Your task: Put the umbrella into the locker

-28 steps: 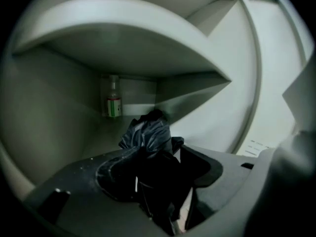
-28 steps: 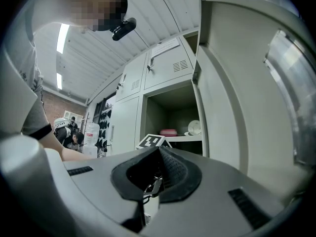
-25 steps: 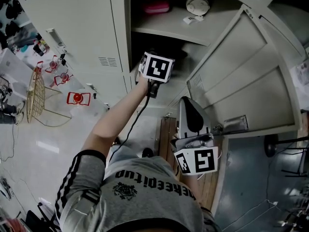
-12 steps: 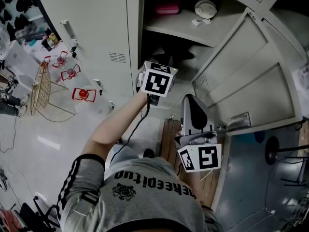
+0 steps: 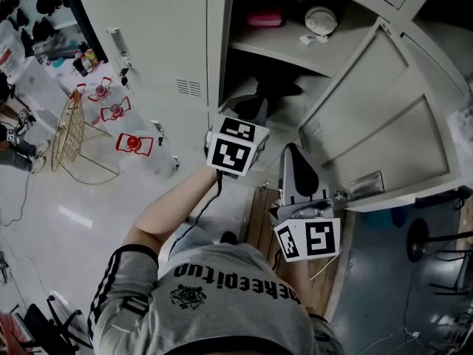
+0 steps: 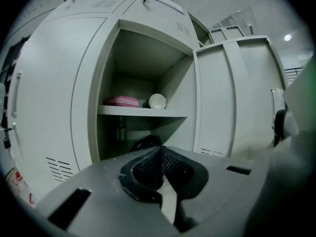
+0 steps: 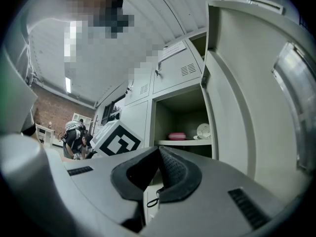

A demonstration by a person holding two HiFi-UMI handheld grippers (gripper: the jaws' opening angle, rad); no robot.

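Umbrella: the dark bundle in the lower compartment of the locker, under the shelf. No gripper touches it.
Same umbrella, left gripper view: only a dark lump just below the shelf. A small bottle stands beside it, which your head view does not show.
Shelf: a pink flat thing and a white round thing lie side by side on it. All three views show them.
Left gripper: you hold it in front of the locker's opening, outside it, pointing in. Its tongs are pressed together with nothing between them.
Right gripper: you hold it beside the locker's open door, also outside. Its tongs meet at the tips and hold nothing.
Right gripper view only: the left gripper's marker cube shows in front of the locker. A person bends over far to the locker's left, by a brick wall.
Head view only: a wire basket and red-framed things sit on the floor to the locker's left.
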